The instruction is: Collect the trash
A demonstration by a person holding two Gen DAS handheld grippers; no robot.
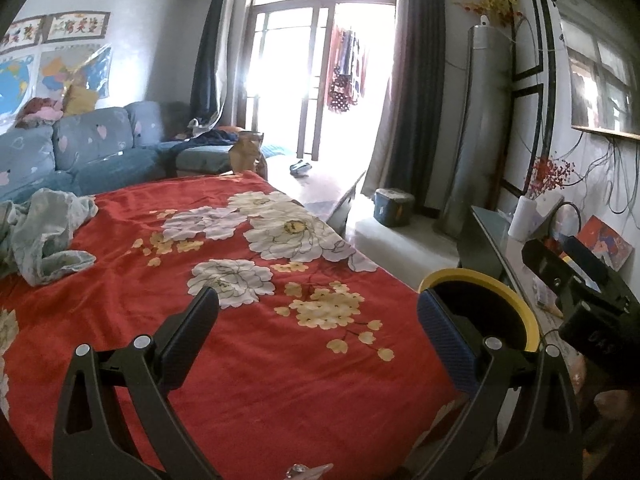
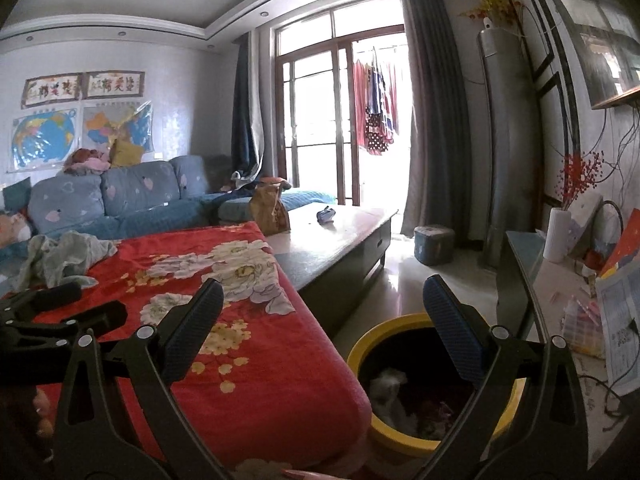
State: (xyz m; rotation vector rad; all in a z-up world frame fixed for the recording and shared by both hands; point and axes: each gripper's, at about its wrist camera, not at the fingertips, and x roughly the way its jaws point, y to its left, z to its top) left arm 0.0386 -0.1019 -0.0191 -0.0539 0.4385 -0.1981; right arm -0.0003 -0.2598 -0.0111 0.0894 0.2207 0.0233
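A yellow trash bin (image 2: 400, 438) with a black liner stands on the floor by the corner of the red floral blanket (image 2: 256, 360). White crumpled trash (image 2: 387, 390) lies inside it. My right gripper (image 2: 323, 291) is open with nothing between its fingers, above the blanket's edge and the bin's rim. My left gripper (image 1: 318, 303) is open too, with nothing in it, low over the blanket (image 1: 240, 360); the bin (image 1: 460, 276) shows behind its right finger. A small clear shiny scrap (image 1: 305, 470) lies at the bottom edge of the left wrist view.
A crumpled pale cloth (image 2: 60, 258) lies on the blanket's far left. A dark coffee table (image 2: 340, 248) carries a brown paper bag (image 2: 270, 210) and a small blue item (image 2: 326, 215). A blue sofa (image 2: 120, 196) stands behind. A cluttered side cabinet (image 2: 560, 280) lines the right wall.
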